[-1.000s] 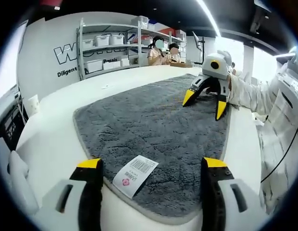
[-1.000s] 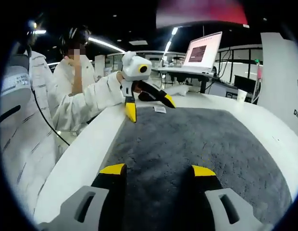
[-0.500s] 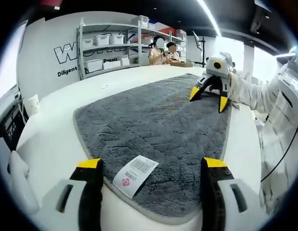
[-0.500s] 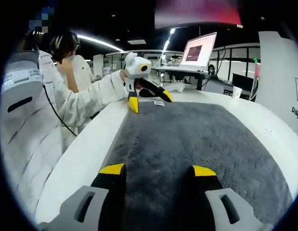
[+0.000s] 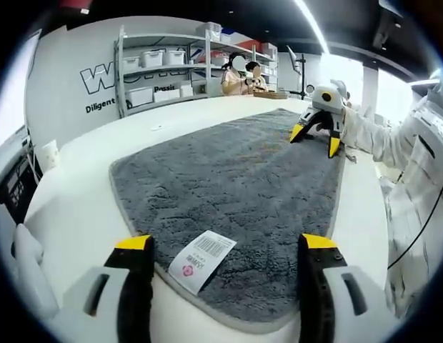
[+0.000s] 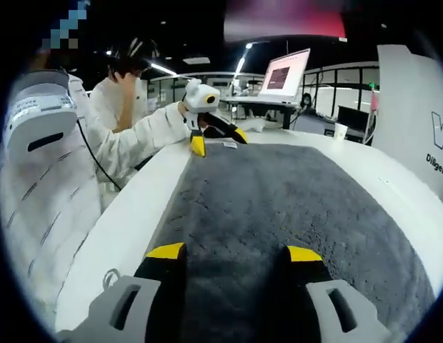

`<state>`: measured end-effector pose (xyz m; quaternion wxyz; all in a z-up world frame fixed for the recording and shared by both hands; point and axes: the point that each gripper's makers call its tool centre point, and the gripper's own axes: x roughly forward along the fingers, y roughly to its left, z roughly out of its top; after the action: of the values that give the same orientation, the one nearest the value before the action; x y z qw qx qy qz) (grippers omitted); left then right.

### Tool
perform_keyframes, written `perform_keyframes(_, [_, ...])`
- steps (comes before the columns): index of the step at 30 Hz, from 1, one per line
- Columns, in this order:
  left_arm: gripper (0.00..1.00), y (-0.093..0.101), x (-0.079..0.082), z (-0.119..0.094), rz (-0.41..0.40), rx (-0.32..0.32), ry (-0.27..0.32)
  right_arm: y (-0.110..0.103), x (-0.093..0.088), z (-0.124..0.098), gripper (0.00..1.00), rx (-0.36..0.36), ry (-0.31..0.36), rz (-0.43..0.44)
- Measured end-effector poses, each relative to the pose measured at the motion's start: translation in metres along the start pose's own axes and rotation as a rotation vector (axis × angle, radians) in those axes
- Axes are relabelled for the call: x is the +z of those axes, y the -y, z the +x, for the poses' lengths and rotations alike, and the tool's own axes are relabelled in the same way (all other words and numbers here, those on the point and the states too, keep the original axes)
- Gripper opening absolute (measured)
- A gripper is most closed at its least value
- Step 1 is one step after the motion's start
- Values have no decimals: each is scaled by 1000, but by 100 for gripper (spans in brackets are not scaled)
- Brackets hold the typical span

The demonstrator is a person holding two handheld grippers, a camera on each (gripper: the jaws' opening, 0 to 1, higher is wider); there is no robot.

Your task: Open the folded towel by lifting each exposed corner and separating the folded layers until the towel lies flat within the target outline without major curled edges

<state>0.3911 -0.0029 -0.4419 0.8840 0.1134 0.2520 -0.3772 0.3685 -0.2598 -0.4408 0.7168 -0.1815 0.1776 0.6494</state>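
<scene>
The grey towel (image 5: 236, 193) lies spread flat on the white tabletop (image 5: 86, 171), its label (image 5: 201, 260) at the near edge. The right hand-held gripper (image 5: 315, 133), jaws spread, has drawn farther back along the far edge. The left hand-held gripper (image 5: 221, 246) stays spread over the label.

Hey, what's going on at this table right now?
A person is spreading out a grey towel on a white table with a hand-held gripper in each hand. The towel looks open and mostly flat. The left hand-held gripper sits open at the corner with the white barcode label, and the right hand-held gripper is open over the opposite end. Neither is gripping the towel.
</scene>
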Motion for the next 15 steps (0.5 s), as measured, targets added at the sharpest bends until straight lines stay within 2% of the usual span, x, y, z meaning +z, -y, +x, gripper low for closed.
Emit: perform_keyframes(15, [81, 0, -1, 0, -4, 5, -2, 3, -29, -49, 50, -24, -28, 25])
